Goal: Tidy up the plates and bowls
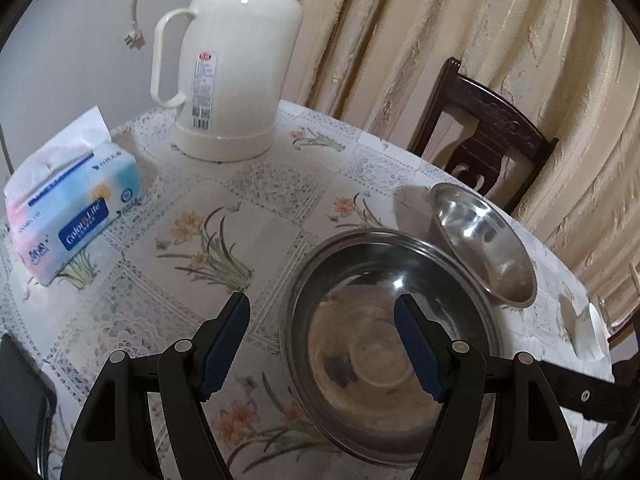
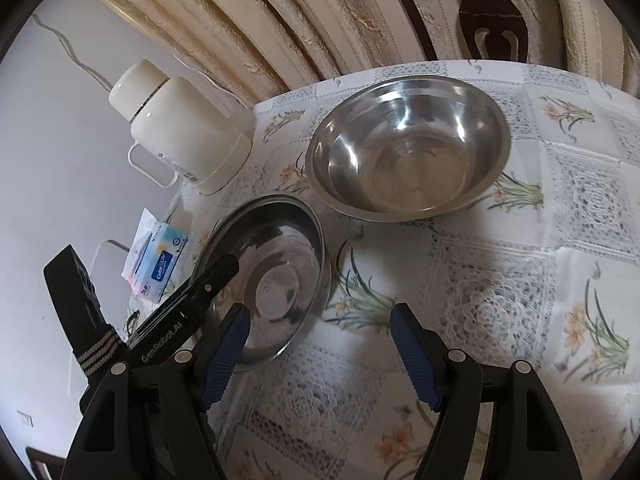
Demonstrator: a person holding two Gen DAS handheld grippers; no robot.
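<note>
Here, left claw [image 1: 322, 300] agape over steel plate [image 1: 384, 344]

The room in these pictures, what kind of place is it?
Probably a home dining area: a round table with a flowered tablecloth, a dark wooden chair before heavy curtains, and a cream thermos jug beside a tissue pack.

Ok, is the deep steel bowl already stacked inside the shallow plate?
No, the deep steel bowl stands on the tablecloth beside the shallow plate, not inside it.
</note>
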